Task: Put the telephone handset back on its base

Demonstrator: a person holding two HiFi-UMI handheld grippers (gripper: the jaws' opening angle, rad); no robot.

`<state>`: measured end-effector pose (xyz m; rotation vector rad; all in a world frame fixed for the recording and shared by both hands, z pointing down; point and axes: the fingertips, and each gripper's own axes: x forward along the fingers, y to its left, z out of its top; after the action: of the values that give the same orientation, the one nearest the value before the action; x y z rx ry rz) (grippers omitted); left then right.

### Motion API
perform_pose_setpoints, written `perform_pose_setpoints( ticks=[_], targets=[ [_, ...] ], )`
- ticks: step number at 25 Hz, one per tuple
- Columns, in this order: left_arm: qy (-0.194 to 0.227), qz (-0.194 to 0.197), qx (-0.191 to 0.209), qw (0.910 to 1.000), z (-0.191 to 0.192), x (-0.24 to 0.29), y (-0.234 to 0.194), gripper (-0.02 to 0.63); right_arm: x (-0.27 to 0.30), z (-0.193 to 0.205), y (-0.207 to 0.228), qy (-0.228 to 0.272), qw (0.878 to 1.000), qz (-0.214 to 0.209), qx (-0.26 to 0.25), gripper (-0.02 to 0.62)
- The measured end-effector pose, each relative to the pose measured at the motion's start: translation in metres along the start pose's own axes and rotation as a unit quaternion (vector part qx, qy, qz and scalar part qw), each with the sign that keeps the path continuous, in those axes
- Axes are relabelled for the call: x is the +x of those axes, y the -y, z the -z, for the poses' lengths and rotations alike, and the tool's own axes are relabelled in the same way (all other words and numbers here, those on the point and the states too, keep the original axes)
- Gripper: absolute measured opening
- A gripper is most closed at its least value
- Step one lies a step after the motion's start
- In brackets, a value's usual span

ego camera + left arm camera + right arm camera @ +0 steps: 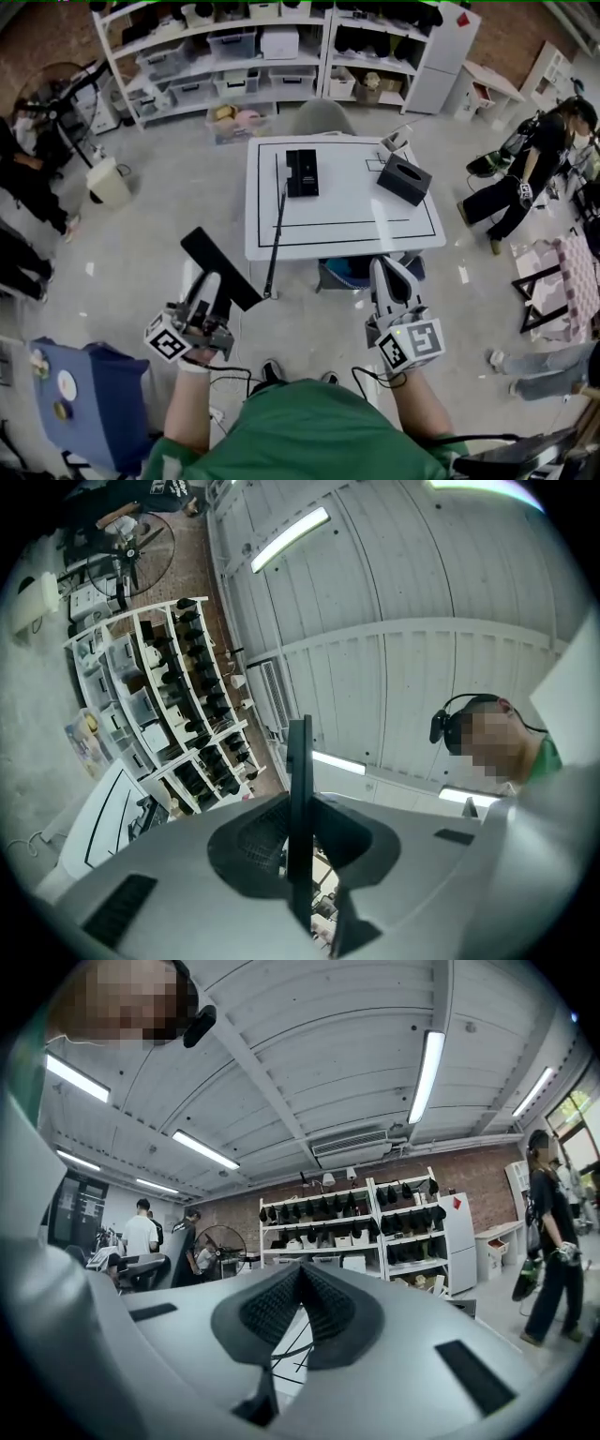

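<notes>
The black telephone base lies on the white table, left of its middle. My left gripper is held below the table's front edge, well short of the base. It is shut on the flat black handset, which sticks out up and to the left. A thin black cord runs straight from the base down to the handset's lower end. In the left gripper view the handset stands edge-on between the pads of the left gripper. My right gripper is shut with nothing in it, near the table's front right.
A black tissue box sits on the table's right side. A grey chair stands behind the table, with shelving along the back wall. A blue seat is at my lower left. People stand at the left and right edges.
</notes>
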<state>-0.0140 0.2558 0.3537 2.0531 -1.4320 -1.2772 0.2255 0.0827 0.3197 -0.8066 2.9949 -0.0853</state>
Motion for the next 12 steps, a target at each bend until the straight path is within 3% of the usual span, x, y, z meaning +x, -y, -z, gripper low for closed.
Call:
perform_pose_setpoints(
  ticks=[6, 12],
  targets=[
    [-0.016, 0.020, -0.022, 0.9994, -0.036, -0.010, -0.034, 0.086, 0.027, -0.004, -0.032, -0.009, 0.999, 0.039, -0.023, 0.023],
    [-0.038, 0.033, -0.014, 0.9986, -0.062, -0.010, -0.059, 0.086, 0.054, -0.006, -0.052, -0.009, 0.997, 0.059, -0.039, 0.023]
  ],
)
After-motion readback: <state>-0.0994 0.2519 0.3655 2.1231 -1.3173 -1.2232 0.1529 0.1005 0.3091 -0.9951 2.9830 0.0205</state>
